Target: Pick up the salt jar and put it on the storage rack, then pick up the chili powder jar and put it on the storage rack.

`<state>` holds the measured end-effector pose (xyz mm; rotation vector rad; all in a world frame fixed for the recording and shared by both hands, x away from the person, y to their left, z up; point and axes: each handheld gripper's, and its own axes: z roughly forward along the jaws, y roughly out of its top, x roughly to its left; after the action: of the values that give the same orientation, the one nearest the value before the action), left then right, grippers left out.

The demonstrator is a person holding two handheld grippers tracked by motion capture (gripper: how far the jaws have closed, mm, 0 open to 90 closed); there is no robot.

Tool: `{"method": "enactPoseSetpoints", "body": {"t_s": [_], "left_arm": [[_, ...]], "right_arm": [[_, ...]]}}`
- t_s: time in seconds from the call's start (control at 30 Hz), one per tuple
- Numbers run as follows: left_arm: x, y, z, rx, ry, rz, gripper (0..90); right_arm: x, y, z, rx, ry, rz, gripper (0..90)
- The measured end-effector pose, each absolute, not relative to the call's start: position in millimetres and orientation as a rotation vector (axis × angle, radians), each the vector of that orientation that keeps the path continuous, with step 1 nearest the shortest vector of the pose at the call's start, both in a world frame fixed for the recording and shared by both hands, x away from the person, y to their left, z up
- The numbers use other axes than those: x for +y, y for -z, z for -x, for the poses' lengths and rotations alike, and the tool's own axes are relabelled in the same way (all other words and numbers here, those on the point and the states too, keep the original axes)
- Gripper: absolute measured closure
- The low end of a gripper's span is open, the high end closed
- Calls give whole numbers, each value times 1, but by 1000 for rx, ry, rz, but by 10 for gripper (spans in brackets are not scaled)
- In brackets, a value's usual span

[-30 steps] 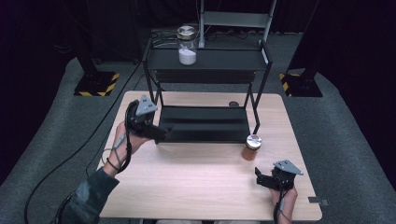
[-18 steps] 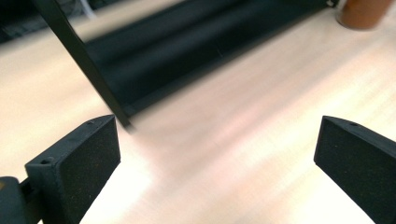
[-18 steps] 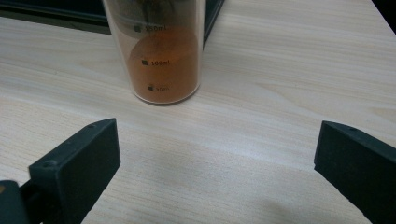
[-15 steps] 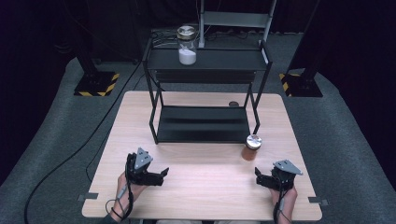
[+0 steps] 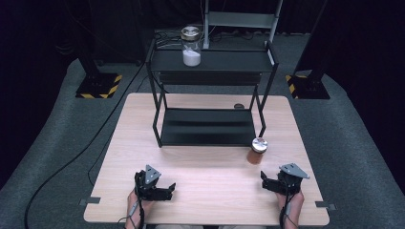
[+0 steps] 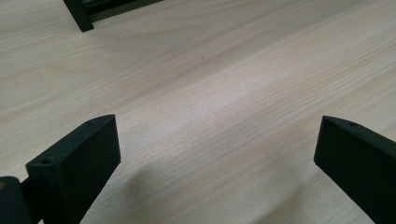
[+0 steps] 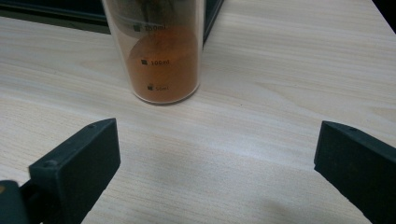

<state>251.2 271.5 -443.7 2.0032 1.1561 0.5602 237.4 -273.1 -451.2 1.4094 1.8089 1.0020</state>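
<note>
With both sets of fingers spread wide and empty, we should ease the right gripper [image 5: 271,181] squarely around the orange-filled jar [image 7: 156,51], standing on the table [image 5: 215,191] beside the rack [image 5: 207,126].

Standing by on the table [image 5: 205,167]:
Black two-tier rack [image 5: 207,126] sitting mid-table, holding white-powder jar [image 5: 191,46] on top shelf.

Graduated jar [image 7: 156,51] of orange powder: printed volume marks on the clear wall, each beside a small square, read "100ml" at mid-height and "50ml" near the base; the uppermost mark is partly legible, apparently "150ml".
</note>
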Motion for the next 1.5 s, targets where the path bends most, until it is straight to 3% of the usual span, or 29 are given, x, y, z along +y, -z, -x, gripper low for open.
{"method": "enactPoseSetpoints", "body": {"t_s": [0.93,1.5], "left_arm": [[267,438,-266,1194,-498,-2072,0],[267,438,-266,1194,-499,-2073,0]], "right_arm": [[-279,445,-250,1862,-1013,-1481,0],[-244,391,-304,2002,-981,-1315,0]]}}
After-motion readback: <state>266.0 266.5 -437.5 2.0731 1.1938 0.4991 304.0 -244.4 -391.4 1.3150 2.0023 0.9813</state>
